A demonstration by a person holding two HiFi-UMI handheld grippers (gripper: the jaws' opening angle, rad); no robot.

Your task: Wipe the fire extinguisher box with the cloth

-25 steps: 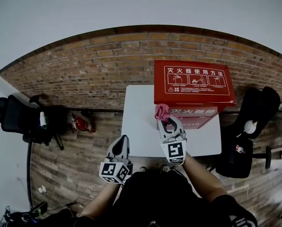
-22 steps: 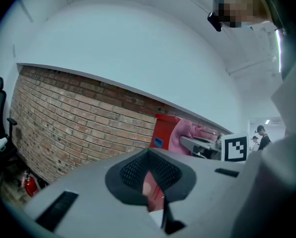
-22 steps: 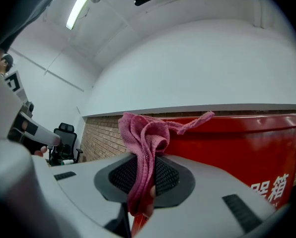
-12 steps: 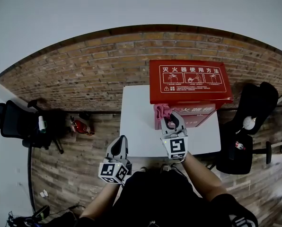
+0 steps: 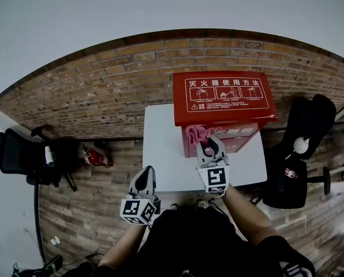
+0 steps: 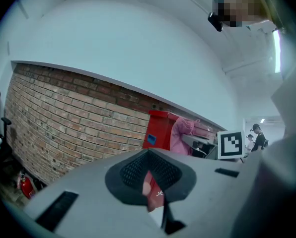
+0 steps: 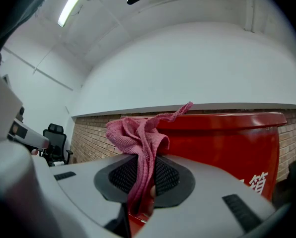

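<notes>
The red fire extinguisher box stands on a white table, white print on its lid. My right gripper is shut on a pink cloth and holds it against the box's front left corner, just under the lid. In the right gripper view the pink cloth bunches above the jaws with the red box right behind it. My left gripper hangs low at the table's near edge, shut with nothing in it. From the left gripper view, the box and cloth are seen far off.
A brick-patterned floor surrounds the table. Black office chairs stand at the left and right. A small red extinguisher lies on the floor left of the table. People stand far off in the left gripper view.
The box and table have shifted left and up in the head view. My right gripper with the cloth stays pressed at the box's front left corner. The left gripper has not moved.
</notes>
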